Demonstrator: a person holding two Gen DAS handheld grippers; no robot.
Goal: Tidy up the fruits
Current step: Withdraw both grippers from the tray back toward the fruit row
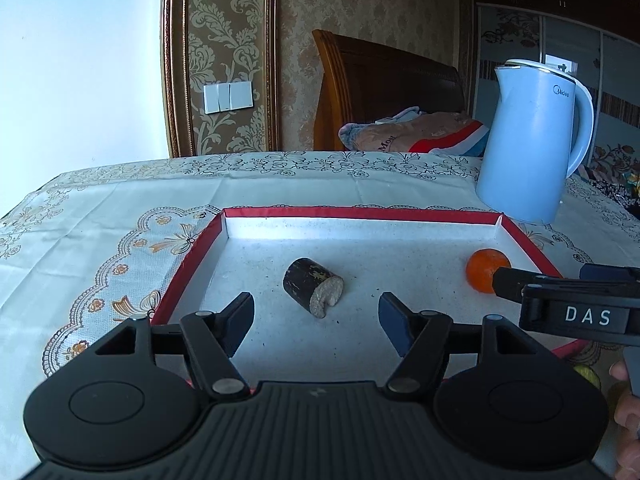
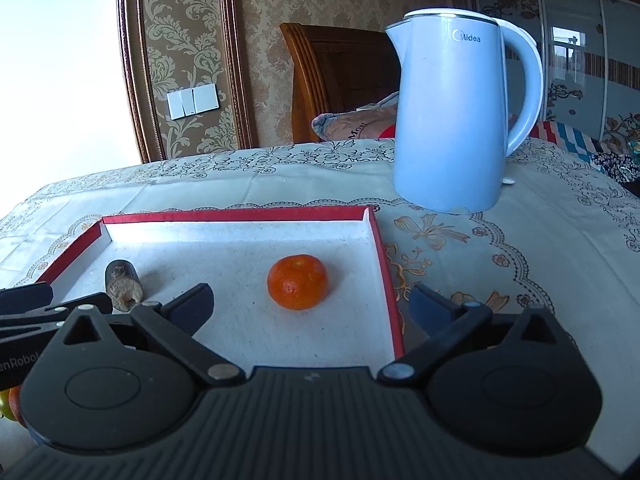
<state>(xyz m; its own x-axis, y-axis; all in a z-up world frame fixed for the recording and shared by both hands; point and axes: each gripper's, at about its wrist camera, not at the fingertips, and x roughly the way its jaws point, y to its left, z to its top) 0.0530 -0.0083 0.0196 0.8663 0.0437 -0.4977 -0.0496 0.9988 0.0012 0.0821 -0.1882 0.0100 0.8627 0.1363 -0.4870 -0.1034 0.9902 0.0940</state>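
The blue kettle, upper right of the right wrist view, carried the brand "Midea". The right gripper body read "DAS". The left gripper showed partial lettering "enRobot". The pillow bore "Most", partly legible.

Home bedroom, probably: wooden headboard, pillow, damask wallpaper.

Damask wallpaper in gilt framing carries a white switch plate. A wooden headboard stands behind the worktop. Daylight washes the left.
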